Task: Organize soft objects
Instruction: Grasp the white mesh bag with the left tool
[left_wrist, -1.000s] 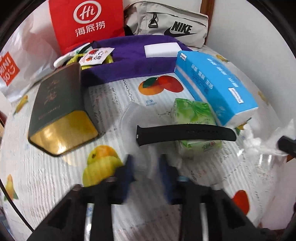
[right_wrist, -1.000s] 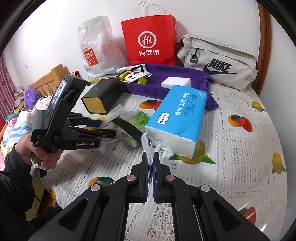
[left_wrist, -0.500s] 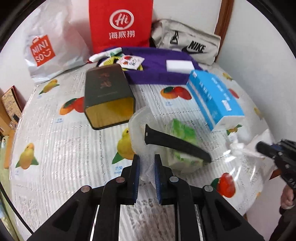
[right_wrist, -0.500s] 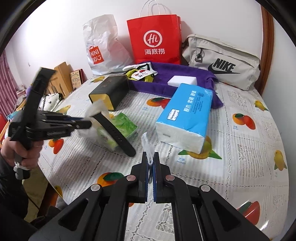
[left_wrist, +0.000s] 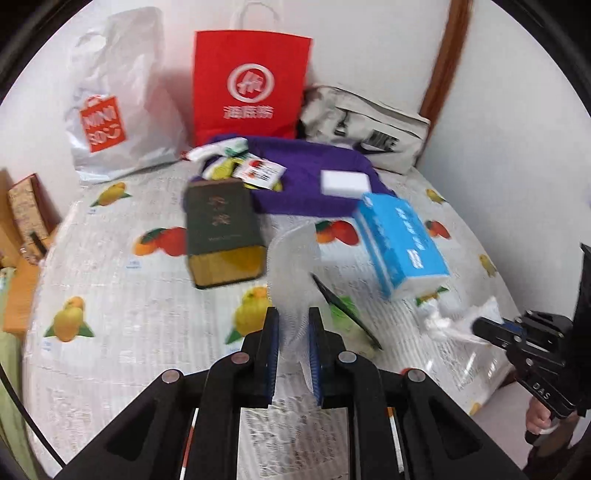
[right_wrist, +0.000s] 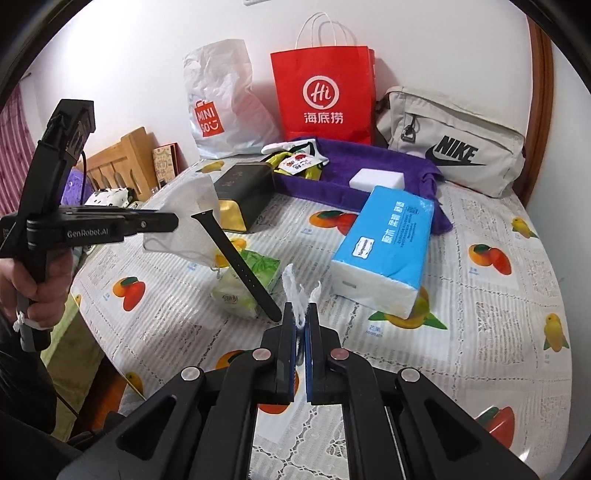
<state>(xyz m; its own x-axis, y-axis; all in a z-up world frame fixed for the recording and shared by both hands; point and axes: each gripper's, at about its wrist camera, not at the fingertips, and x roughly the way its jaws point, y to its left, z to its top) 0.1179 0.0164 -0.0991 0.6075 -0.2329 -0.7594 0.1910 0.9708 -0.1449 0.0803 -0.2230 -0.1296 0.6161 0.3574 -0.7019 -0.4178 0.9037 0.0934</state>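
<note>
Left wrist view: looking steeply down along its own fingers (left_wrist: 272, 343), hovering close above the table (left_wrist: 110, 295), facing the far wall. Right wrist view: sitting nearer the table's near right edge, also tilting down and facing the far wall. Both sharing the blue tissue pack (left_wrist: 402, 243) (right_wrist: 388, 247), red paper bag (left_wrist: 251, 88) (right_wrist: 325, 92) and grey pouch (left_wrist: 369, 129) (right_wrist: 454, 144).

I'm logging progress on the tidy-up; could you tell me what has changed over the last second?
The left gripper closed on the translucent mesh bag and lifted it, tipping up the black strap. The right gripper stays shut on the white cord; the blue tissue pack stayed put.
</note>
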